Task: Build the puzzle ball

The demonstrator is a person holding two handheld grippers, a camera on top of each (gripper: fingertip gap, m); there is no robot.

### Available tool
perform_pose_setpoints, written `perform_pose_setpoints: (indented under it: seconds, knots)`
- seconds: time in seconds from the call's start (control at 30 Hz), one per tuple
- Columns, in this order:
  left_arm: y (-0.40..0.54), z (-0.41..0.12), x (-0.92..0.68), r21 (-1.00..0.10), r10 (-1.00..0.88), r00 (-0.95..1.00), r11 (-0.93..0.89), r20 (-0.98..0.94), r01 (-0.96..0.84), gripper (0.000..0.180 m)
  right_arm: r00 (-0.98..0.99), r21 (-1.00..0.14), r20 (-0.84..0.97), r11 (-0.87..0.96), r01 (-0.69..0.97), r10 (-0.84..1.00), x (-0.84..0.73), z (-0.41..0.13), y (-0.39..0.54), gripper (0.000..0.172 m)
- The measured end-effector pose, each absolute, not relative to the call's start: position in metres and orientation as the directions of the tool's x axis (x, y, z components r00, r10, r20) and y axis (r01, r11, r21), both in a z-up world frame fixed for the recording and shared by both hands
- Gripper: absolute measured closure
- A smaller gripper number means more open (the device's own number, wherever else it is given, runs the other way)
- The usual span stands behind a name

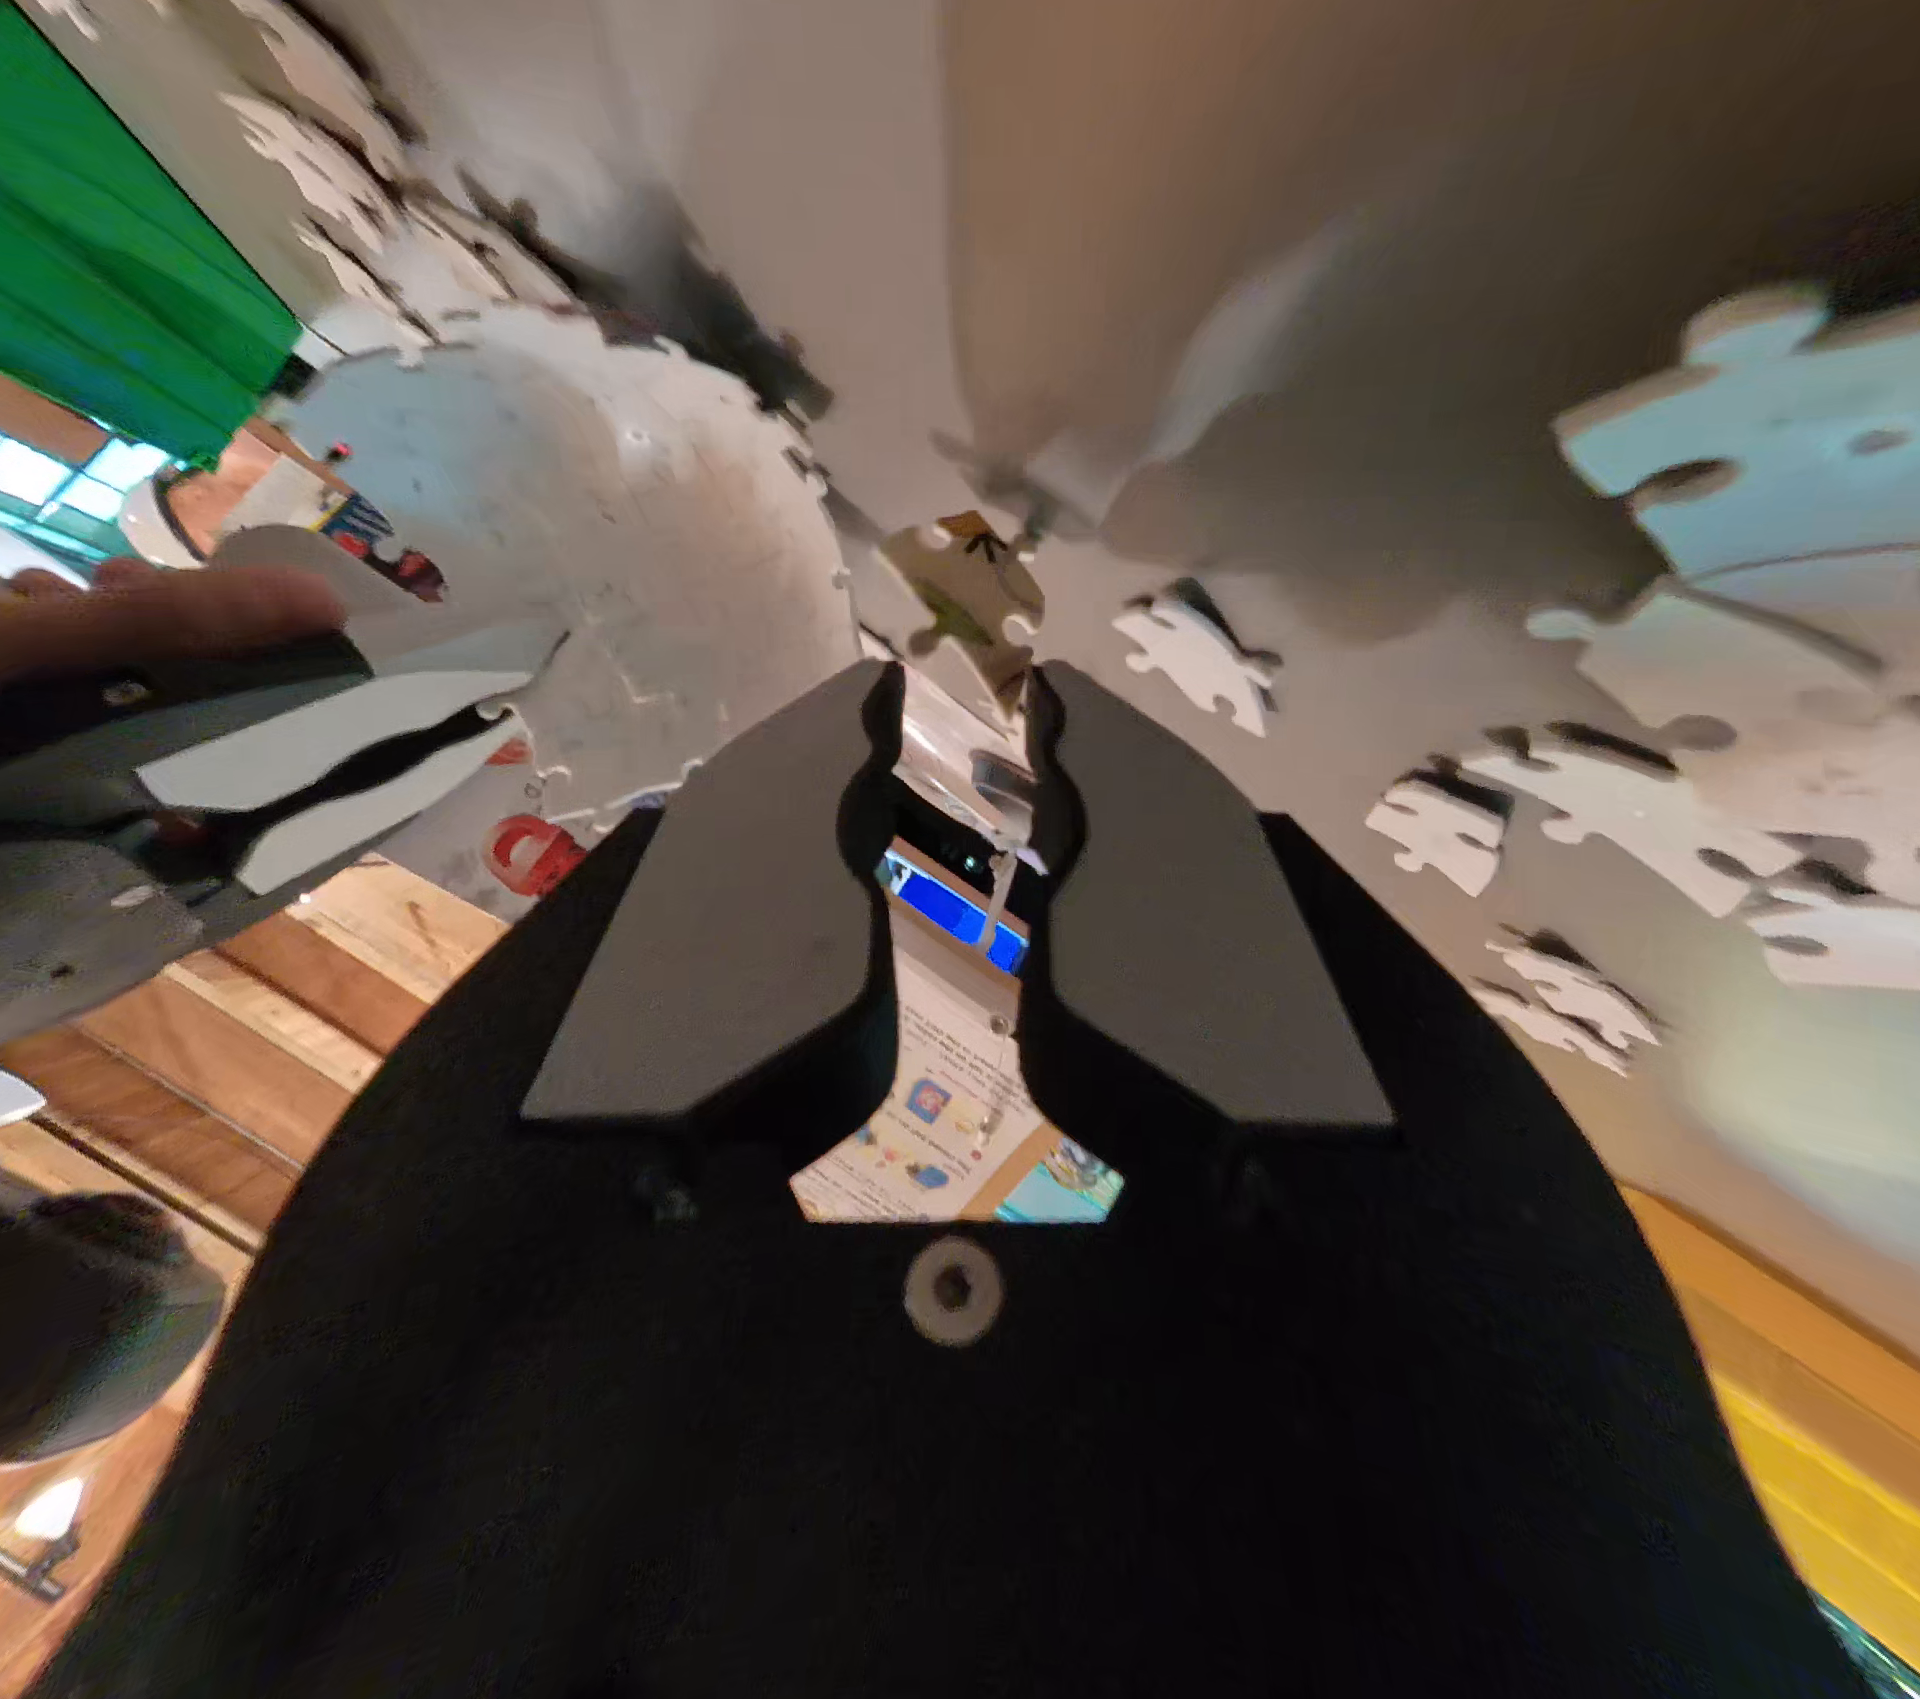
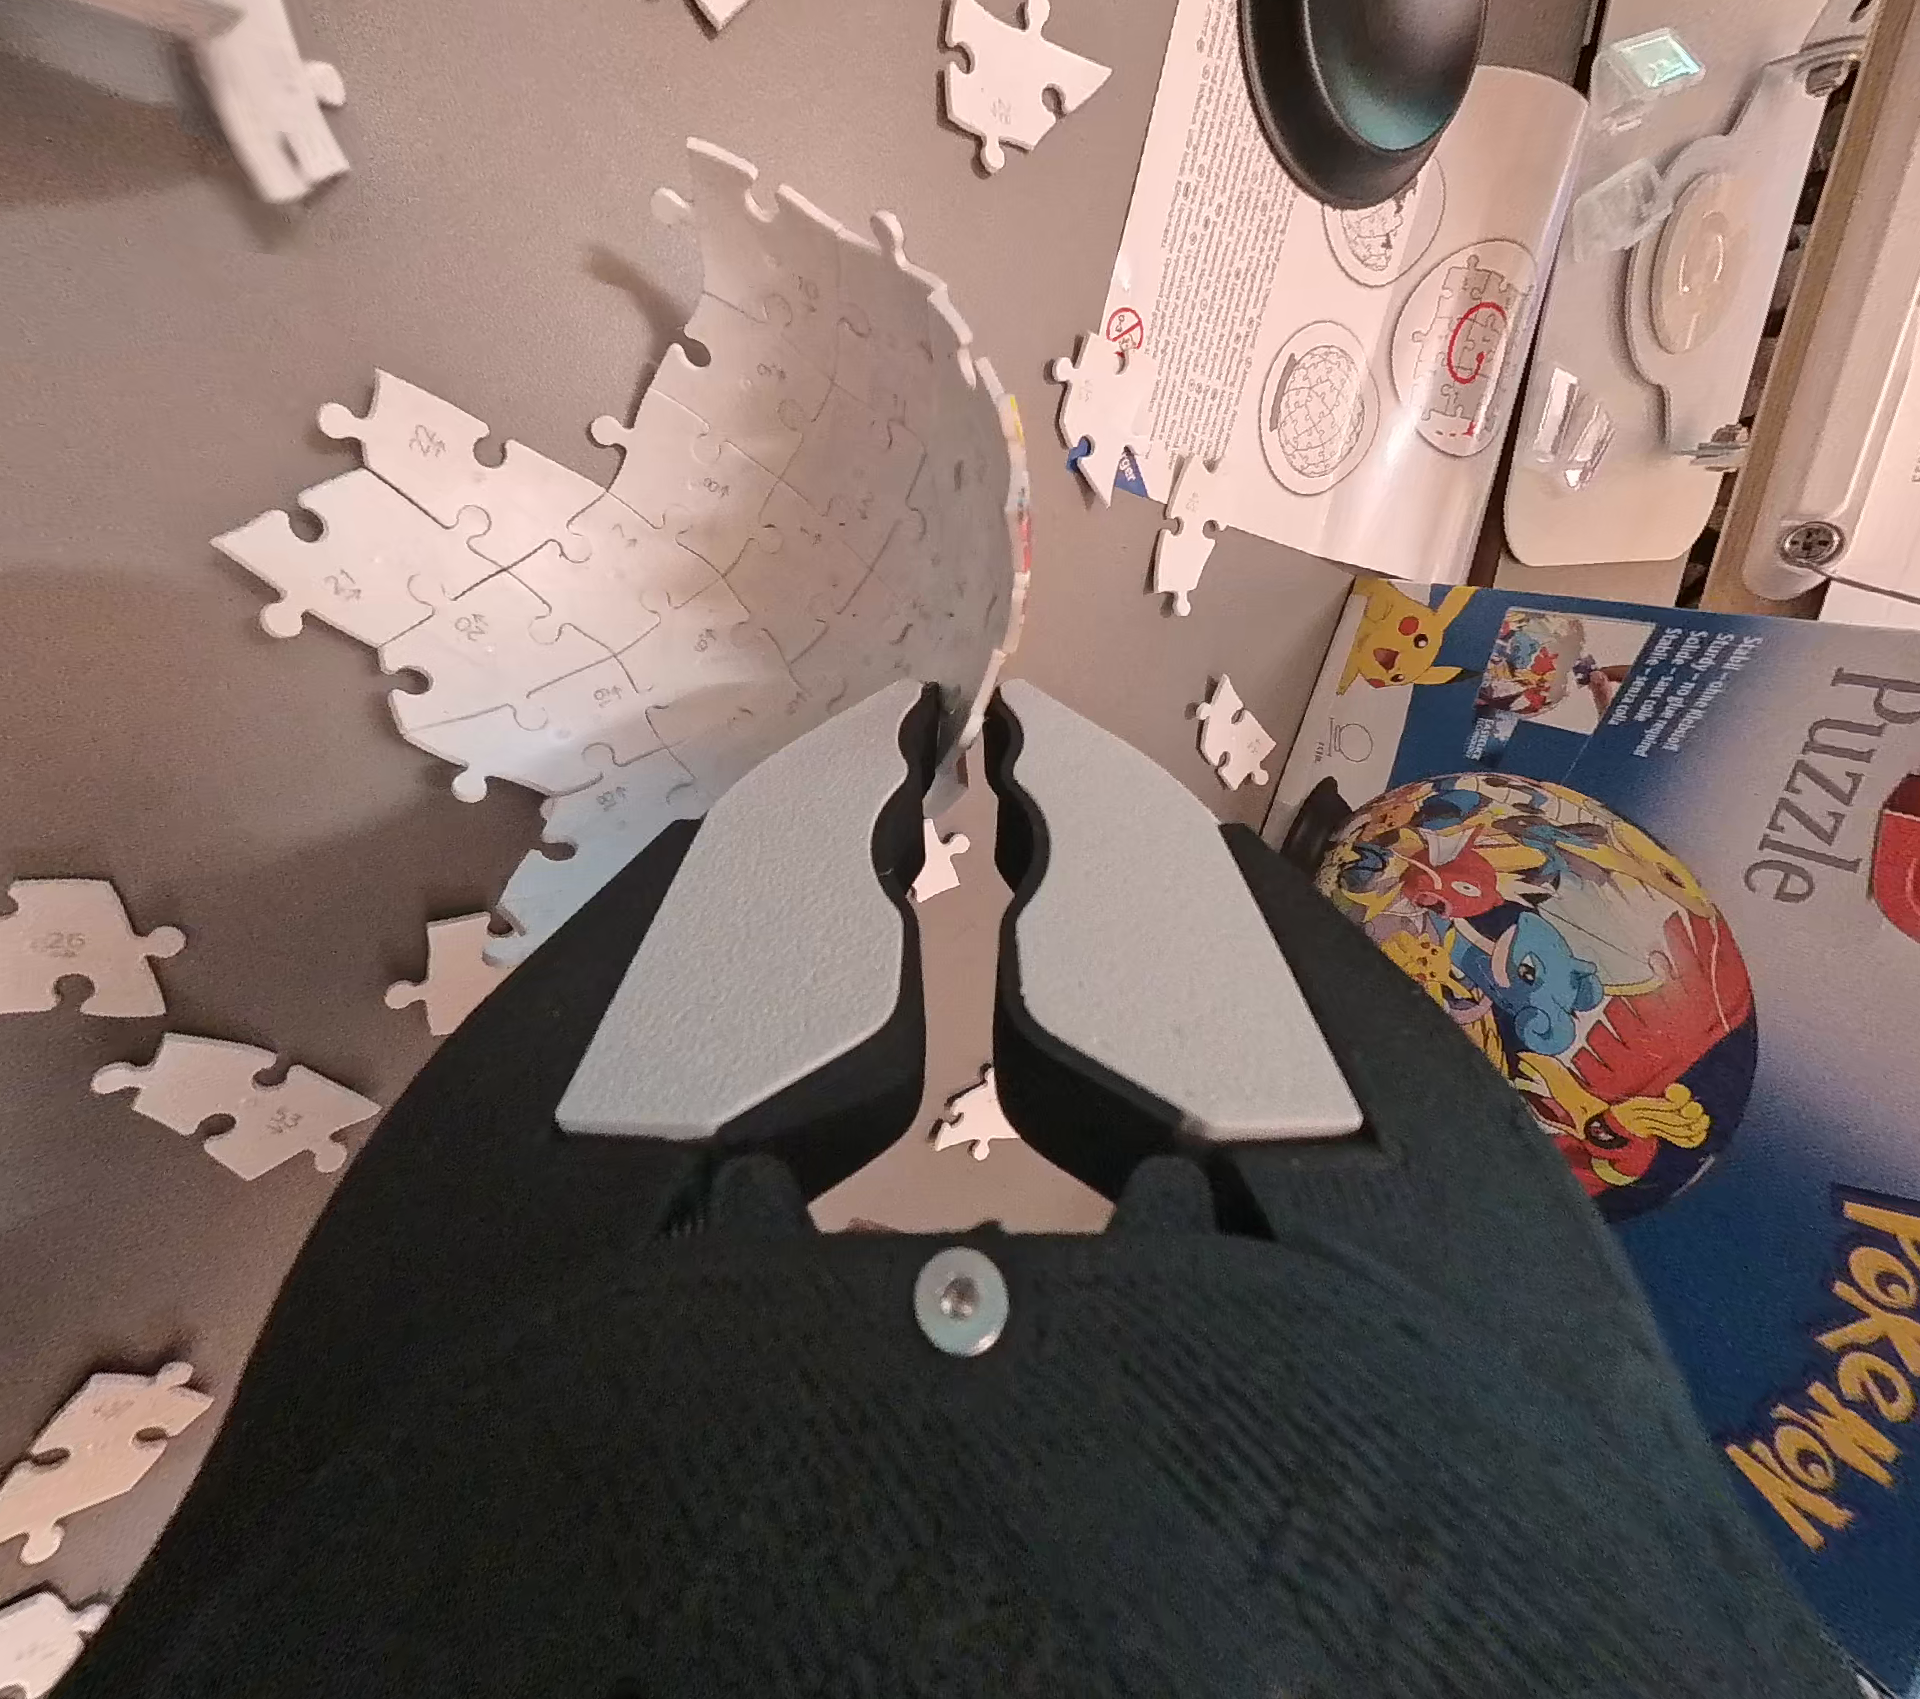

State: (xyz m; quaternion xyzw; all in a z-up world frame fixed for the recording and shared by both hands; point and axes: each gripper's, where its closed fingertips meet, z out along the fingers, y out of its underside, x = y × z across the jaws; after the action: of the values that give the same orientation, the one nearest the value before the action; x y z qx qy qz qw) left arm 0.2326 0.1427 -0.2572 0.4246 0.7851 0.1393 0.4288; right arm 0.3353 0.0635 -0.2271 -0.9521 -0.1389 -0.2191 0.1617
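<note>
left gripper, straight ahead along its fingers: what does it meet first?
Most likely the single puzzle piece with printed face, just beyond the left gripper tips; it may touch the right fingertip already, but blur leaves that unclear. Behind it lies the grey table.

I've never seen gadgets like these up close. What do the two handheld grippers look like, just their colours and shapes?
Both are alike. Each has a broad black body with a rough, matte surface and a silver screw head in the middle. Two flat grey fingers taper forward, their inner edges lined with wavy black pads. The left gripper looks darker grey in dim light; the right gripper looks pale grey. No cables or markings show.
</note>
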Motion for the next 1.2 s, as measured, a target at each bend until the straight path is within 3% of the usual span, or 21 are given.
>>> perform_pose_setpoints:
  seconds: [0.13,0.2,0.27,0.37,0.43,0.5,0.63,0.83,1.2]
  knots:
    - [0.138,-0.259,0.228,0.6,0.797,-0.251,0.586,-0.55,0.545,0.144,0.866,-0.247,0.461,-0.909,0.335,0.194,0.335,-0.227,0.064,0.164]
    - [0.137,-0.254,0.23,0.533,0.731,-0.294,0.661,-0.616,0.528,0.143,0.865,-0.247,0.462,-0.909,0.337,0.195,0.334,-0.227,0.063,0.164]
    - [0.146,-0.248,0.233,0.344,0.546,-0.484,0.826,-0.683,0.446,0.14,0.864,-0.246,0.462,-0.908,0.339,0.197,0.334,-0.226,0.063,0.164]
    - [0.162,-0.252,0.232,-0.065,0.042,-0.803,0.993,-0.595,0.1,0.144,0.864,-0.244,0.464,-0.909,0.337,0.196,0.335,-0.227,0.064,0.163]
    - [0.152,-0.258,0.219,-0.32,-0.239,-0.896,0.94,-0.373,-0.118,0.148,0.863,-0.244,0.465,-0.909,0.339,0.197,0.335,-0.226,0.064,0.164]
    - [0.135,-0.256,0.211,-0.497,-0.41,-0.894,0.823,-0.183,-0.276,0.154,0.863,-0.245,0.464,-0.908,0.34,0.198,0.334,-0.226,0.064,0.164]
    - [0.13,-0.276,0.205,-0.501,-0.519,-0.853,0.753,-0.054,-0.427,0.153,0.867,-0.245,0.46,-0.911,0.333,0.193,0.335,-0.227,0.063,0.163]
    - [0.131,-0.288,0.206,-0.483,-0.474,-0.87,0.799,-0.136,-0.359,0.16,0.87,-0.251,0.455,-0.911,0.328,0.188,0.336,-0.228,0.062,0.163]
    - [0.144,-0.289,0.219,-0.527,-0.576,-0.812,0.72,-0.093,-0.451,0.159,0.873,-0.249,0.451,-0.912,0.325,0.188,0.336,-0.23,0.062,0.163]
